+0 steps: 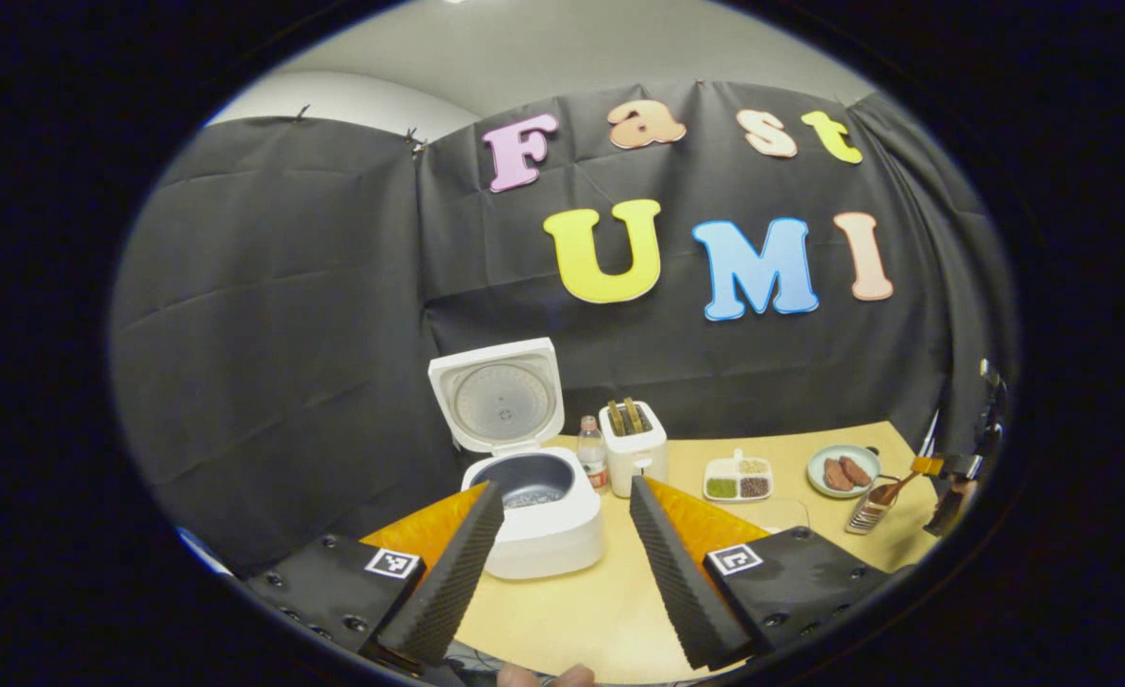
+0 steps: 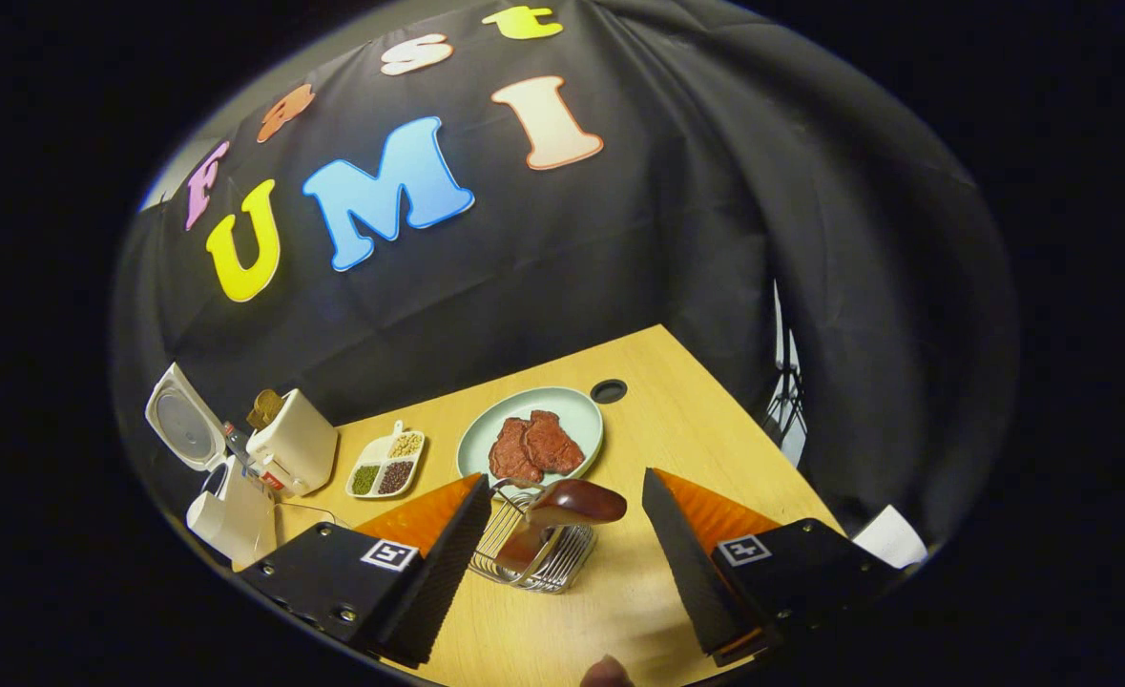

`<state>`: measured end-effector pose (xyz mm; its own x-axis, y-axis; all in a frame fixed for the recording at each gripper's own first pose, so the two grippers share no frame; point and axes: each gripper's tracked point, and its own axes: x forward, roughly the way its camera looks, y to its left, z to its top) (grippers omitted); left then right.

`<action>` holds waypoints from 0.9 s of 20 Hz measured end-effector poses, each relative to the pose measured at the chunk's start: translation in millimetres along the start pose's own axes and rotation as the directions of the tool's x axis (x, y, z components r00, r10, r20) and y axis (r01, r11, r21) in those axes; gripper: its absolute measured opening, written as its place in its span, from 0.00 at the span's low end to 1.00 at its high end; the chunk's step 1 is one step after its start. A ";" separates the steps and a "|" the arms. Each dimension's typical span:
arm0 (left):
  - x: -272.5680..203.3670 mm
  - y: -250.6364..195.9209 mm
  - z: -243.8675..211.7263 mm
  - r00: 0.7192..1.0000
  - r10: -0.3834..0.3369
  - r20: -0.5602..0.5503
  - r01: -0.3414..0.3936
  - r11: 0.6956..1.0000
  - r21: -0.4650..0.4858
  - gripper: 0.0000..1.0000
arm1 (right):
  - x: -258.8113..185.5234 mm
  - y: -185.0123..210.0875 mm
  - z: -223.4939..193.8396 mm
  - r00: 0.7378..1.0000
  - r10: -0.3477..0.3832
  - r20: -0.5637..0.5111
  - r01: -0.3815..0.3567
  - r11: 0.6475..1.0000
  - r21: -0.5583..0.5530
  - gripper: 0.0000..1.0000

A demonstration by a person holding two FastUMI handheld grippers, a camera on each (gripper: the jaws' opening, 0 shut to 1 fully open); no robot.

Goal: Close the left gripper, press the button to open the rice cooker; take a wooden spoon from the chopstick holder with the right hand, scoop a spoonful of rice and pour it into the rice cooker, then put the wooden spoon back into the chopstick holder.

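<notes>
Two hand-held grippers, jaws wide, holding nothing | rice cooker (image 1: 533,506) lid up, grains inside | wooden spoon (image 2: 562,510) stands in chopstick holder (image 2: 533,558) between right hand-held gripper (image 2: 562,553) fingers | retreat straight, avoid tipping holder.

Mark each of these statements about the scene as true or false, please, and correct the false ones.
1. The rice cooker has its lid raised. True.
2. The wooden spoon is gripped by the right gripper. False: the spoon stands in the chopstick holder, and the fingers are spread apart on either side of it.
3. The green plate carries two reddish-brown pieces of food. True.
4. The left gripper is shut. False: its fingers are wide apart.
5. The toaster stands on the far side of the green plate from the rice cooker. False: it stands between them, next to the cooker.
</notes>
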<state>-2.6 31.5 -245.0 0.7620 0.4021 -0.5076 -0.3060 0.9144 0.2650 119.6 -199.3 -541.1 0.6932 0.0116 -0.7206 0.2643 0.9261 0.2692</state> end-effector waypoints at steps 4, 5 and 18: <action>-4.1 -6.6 -11.3 0.999 -0.002 -0.042 0.002 1.000 0.009 0.93 | 18.4 5.4 -8.4 0.999 0.032 -0.037 -0.029 0.996 0.081 0.74; -3.7 -8.0 -14.7 0.999 -0.005 -0.054 0.006 1.000 0.010 0.93 | 18.5 8.5 -10.4 0.998 0.039 -0.044 -0.035 0.995 0.089 0.74; -8.3 12.0 -30.6 0.997 0.027 -0.075 -0.026 1.000 0.004 1.00 | 25.8 21.4 -2.6 0.998 0.021 -0.058 -0.009 0.980 0.199 0.17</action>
<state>-30.0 40.6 -262.6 0.7088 0.4287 -0.5602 -0.3238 0.9033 0.2815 141.4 -178.2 -555.6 0.6584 0.0536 -0.7508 0.3862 0.8321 0.3980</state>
